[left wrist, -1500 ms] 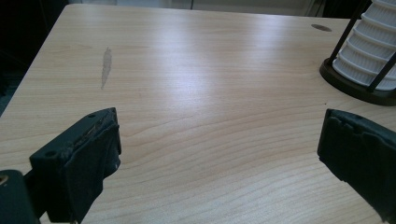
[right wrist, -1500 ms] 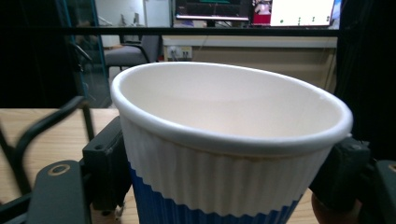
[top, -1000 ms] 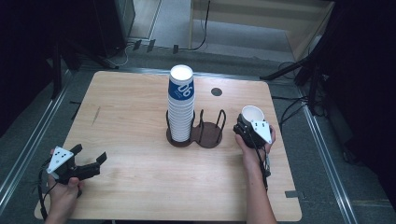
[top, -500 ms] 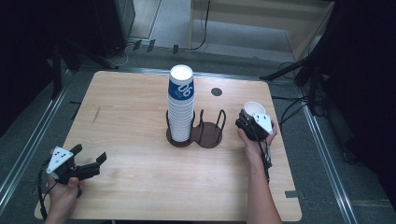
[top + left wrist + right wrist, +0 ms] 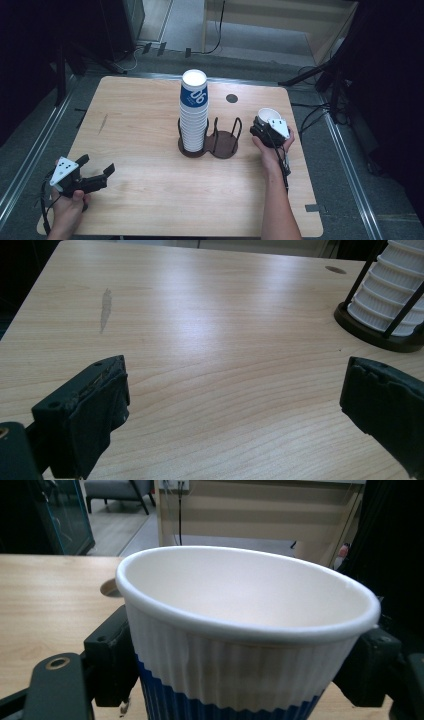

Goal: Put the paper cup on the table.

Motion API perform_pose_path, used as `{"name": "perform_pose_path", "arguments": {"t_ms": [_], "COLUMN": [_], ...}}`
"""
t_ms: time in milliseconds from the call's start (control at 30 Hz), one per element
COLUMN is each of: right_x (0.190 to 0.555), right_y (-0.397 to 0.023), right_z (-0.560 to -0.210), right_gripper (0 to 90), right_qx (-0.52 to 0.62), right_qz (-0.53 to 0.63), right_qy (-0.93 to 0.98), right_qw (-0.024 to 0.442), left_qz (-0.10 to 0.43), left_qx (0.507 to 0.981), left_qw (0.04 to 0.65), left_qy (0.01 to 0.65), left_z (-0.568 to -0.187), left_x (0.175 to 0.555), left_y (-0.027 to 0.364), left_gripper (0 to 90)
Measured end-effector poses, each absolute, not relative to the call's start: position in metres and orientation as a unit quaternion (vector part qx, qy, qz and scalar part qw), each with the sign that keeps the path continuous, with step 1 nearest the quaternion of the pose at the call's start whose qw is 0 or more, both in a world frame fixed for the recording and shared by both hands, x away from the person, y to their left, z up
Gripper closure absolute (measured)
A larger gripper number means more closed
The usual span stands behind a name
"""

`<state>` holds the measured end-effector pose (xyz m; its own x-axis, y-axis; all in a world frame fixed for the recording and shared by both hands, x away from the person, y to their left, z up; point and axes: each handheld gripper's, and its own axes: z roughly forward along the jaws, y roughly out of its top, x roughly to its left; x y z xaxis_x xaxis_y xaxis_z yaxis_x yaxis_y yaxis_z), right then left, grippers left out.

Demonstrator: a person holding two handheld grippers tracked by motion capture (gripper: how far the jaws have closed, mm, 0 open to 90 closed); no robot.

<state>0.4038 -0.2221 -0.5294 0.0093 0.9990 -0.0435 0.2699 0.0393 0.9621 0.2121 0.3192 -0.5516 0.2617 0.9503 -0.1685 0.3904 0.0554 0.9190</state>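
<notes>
From the high view, the right tool (image 5: 264, 126) sits at the right side of the tabletop (image 5: 140, 150), held in the person's right hand (image 5: 272, 147), with a white paper cup (image 5: 268, 114) standing upright between its jaws. The jaws have just been opening a little, yet the cup is there between them, and they look to be grasping it. Just to the left stands a dark two-ring cup holder (image 5: 220, 142); its left ring carries a tall stack of cups (image 5: 194, 112), its right ring is bare. The left tool (image 5: 95, 176) rests near the front left corner, jaws spread apart, well away from the holder.

In the left gripper view, the two black jaws stand wide with bare tabletop (image 5: 210, 350) between them; the stack of cups (image 5: 395, 295) shows at the upper right.

In the right gripper view, the cup (image 5: 245, 630), white above a blue band, sits upright with a jaw against each side.
</notes>
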Motion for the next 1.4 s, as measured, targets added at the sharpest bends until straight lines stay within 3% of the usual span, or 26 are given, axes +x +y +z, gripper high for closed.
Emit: {"name": "perform_pose_path", "arguments": {"t_ms": [600, 800, 933, 1400], "right_x": [0.4, 0.396, 0.394, 0.373], "right_y": [-0.222, -0.221, -0.222, -0.227], "right_z": [-0.536, -0.534, -0.529, -0.51], "right_gripper": [17.0, 12.4, 0.0, 0.0], "right_qx": [0.56, 0.557, 0.562, 0.554], "right_qz": [0.399, 0.408, 0.427, 0.451], "right_qy": [0.595, 0.6, 0.597, 0.595], "right_qw": [0.417, 0.404, 0.38, 0.37], "left_qz": [0.283, 0.284, 0.285, 0.287], "left_qx": [0.625, 0.627, 0.627, 0.627], "left_qw": [0.491, 0.488, 0.487, 0.484], "left_qy": [0.536, 0.536, 0.536, 0.538], "left_z": [-0.552, -0.552, -0.552, -0.551], "left_x": [0.213, 0.214, 0.214, 0.213], "left_y": [0.319, 0.318, 0.318, 0.318], "left_gripper": [0.2, 0.2, 0.2, 0.2]}}
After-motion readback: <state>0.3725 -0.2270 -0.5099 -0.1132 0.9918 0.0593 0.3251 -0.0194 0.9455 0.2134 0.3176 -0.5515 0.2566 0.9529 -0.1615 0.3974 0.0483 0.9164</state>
